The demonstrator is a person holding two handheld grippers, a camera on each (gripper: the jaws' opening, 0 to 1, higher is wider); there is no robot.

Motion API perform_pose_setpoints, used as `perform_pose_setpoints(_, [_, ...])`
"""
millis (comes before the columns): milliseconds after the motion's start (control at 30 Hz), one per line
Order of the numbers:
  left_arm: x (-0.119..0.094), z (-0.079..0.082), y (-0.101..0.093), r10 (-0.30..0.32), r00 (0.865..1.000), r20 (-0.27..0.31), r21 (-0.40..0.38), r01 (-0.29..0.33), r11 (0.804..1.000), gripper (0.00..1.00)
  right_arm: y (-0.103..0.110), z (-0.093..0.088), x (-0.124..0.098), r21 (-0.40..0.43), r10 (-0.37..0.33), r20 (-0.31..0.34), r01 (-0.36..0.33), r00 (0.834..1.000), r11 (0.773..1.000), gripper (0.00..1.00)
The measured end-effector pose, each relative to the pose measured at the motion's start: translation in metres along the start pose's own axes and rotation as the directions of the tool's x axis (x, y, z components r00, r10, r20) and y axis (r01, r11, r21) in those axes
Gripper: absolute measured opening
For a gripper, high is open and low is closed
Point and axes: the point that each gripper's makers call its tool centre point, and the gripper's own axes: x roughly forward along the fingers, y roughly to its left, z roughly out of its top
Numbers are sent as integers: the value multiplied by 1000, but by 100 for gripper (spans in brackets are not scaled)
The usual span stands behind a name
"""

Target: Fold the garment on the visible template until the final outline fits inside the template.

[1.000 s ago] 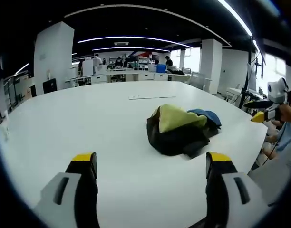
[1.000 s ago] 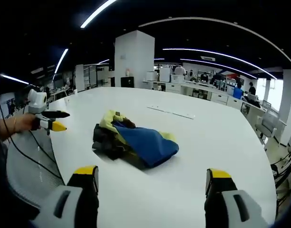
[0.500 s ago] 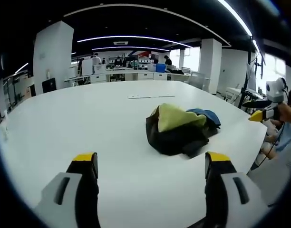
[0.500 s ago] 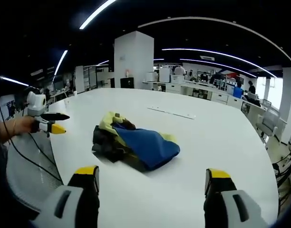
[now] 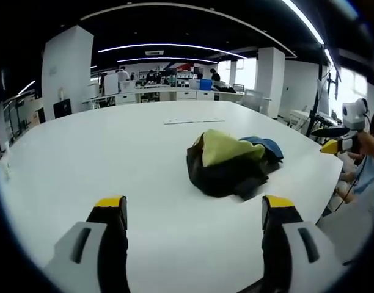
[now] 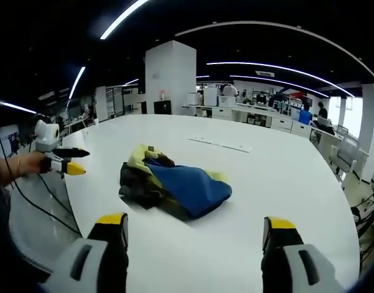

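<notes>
Both tongs, left (image 5: 194, 210) and right (image 6: 194, 229), gape empty short of the crumpled garment (image 5: 231, 163) at centre frame on the white worktop (image 5: 101, 159), and since the template seems no more than a faint strip (image 5: 193, 121) beyond it, a fold could easily overshoot its outline.

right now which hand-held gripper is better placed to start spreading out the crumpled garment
Neither, clearly. Both the left hand-held gripper and the right hand-held gripper are open and held back from the crumpled garment on the white table. The right looks slightly nearer, facing its blue part.
</notes>
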Motion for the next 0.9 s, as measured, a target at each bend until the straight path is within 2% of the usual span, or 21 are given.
perform_pose_setpoints(467, [-2,0,-6,2,1000,-17,23,-2,1000,86,-5,5,-1,-7,-1,21,1,1000,1000,91])
perform_pose_setpoints(667, [-3,0,-9,1,1000,-21,23,-1,1000,82,-10,11,-1,-14,13,31,-12,999,1000,87])
perform_pose_setpoints(733, [-7,5,-11,9,1000,-22,44,-8,999,78,-11,15,-1,-17,16,39,-16,999,1000,84])
perform_pose_setpoints(800, [-9,14,-12,7,1000,13,21,-7,1000,77,-10,18,0,-23,31,40,-30,999,999,84])
perform_pose_setpoints(900, [-6,23,-12,1,1000,29,-5,-1,1000,76,-10,22,2,-42,44,45,-42,998,998,81])
